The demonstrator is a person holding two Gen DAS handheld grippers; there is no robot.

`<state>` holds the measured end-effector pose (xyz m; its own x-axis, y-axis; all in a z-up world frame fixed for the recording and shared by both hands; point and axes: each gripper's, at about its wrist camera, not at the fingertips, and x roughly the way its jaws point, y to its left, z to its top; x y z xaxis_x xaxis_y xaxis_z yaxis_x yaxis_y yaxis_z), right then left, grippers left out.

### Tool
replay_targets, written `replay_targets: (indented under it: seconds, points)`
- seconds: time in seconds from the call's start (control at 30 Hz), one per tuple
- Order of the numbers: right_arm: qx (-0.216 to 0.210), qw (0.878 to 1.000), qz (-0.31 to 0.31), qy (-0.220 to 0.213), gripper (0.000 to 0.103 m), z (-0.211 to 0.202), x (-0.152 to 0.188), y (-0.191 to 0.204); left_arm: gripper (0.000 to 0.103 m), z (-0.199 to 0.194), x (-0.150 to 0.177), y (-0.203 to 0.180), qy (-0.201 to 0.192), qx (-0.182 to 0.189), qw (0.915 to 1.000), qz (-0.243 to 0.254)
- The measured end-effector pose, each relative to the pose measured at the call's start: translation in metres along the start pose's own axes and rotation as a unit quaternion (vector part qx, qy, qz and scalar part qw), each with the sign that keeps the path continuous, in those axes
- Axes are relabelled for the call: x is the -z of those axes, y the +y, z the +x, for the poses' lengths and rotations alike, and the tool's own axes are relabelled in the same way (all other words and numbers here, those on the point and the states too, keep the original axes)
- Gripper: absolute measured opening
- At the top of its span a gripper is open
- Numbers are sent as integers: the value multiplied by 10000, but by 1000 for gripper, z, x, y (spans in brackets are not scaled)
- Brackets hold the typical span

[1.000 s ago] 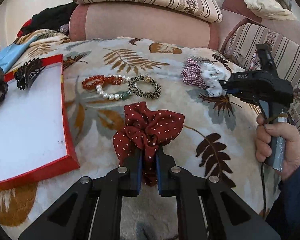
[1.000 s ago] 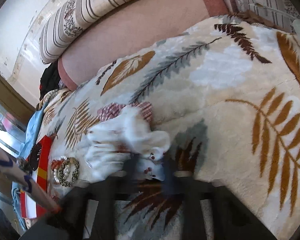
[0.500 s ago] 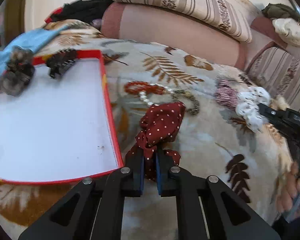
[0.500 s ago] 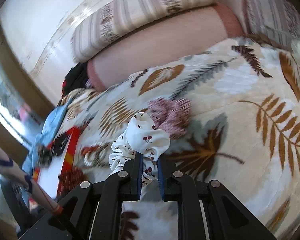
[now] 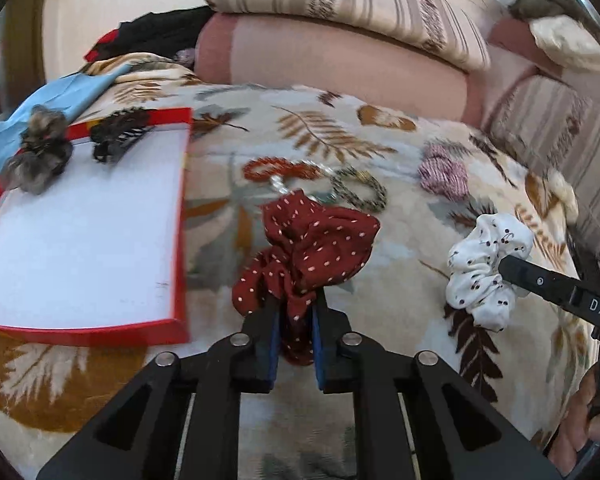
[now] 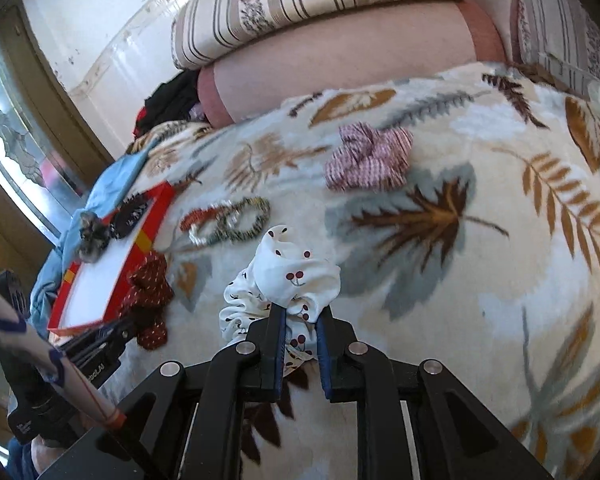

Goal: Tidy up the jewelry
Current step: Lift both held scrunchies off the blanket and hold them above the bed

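Observation:
My left gripper (image 5: pixel 296 304) is shut on a dark red polka-dot scrunchie (image 5: pixel 316 240) and holds it above the leaf-print blanket, just right of the red-rimmed white box (image 5: pixel 80 232). My right gripper (image 6: pixel 300 316) is shut on a white cherry-print scrunchie (image 6: pixel 288 276), also lifted; it shows in the left wrist view (image 5: pixel 488 264). A grey scrunchie (image 5: pixel 36 156) and a black hair claw (image 5: pixel 118 132) lie in the box's far corner. Red, pearl and dark bead bracelets (image 5: pixel 316 180) lie on the blanket. A pink checked scrunchie (image 6: pixel 368 156) lies further right.
Striped and pink cushions (image 5: pixel 340 52) back the blanket. A blue cloth (image 5: pixel 60 96) lies behind the box. Dark clothes (image 5: pixel 156 36) are piled at the far left. The left gripper and hand show at the lower left of the right wrist view (image 6: pixel 100 360).
Both grippers have lifted their scrunchies off the blanket. The left one has carried the red scrunchie toward the box. The right one has pulled the white scrunchie away from the pink checked one.

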<state>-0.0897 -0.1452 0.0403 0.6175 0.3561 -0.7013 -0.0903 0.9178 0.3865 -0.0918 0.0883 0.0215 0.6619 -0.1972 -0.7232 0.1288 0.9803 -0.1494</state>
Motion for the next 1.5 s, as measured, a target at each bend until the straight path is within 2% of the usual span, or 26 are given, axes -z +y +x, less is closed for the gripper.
replay_targets:
  seconds: [0.03,0.1,0.13,0.2,0.23,0.27,0.3,0.37,0.43,0.47,0.5,0.6,0.7,0.8,1.1,1.5]
  points:
    - [54,10000,17,57,17,2,3,-2,14,1,0,-1,-7,-36,10000,6]
    - [113,9998,19,134,18,5,6,-4,27,4,0,0,35,-18,10000,-4]
    - [142,9998,3,151,19,7,6,-3,30,8,0,1,78,28,10000,-30]
    - [201,9997,-35,165,27,11,6,-3,33,11,0,2,86,26,10000,-29]
    - [208,9996,-43,189,34,14,7,-3,37,11,-1,1,82,66,9999,-10]
    - [221,9995,-26,201,41,16,7,-3,43,12,-1,0,76,88,9999,10]
    - [220,9995,6,213,43,18,7,-5,48,14,-1,-2,78,86,9999,40]
    - [131,9995,117,247,46,22,7,-9,51,15,-1,-5,74,73,9999,136]
    - [57,9996,190,223,42,23,6,-11,51,15,-1,-6,53,78,9998,169]
    - [12,9997,166,196,24,21,6,-10,44,15,-1,-6,38,79,9998,170]
    - [3,9998,108,163,20,19,5,-8,31,13,0,-5,1,72,9998,170]
    - [145,9997,-145,-154,19,6,7,4,21,9,0,-6,-90,61,9998,176]
    - [337,9970,-428,-551,19,-12,8,16,19,4,1,-10,-212,41,9995,243]
    - [381,9954,-495,-729,19,-24,10,20,19,-6,1,-14,-397,136,9986,323]
    - [254,9957,-390,-806,19,-45,24,24,19,-40,18,-34,-628,174,9959,626]
    - [32,9961,-352,-810,19,-66,37,33,19,-63,32,-44,-633,93,9950,773]
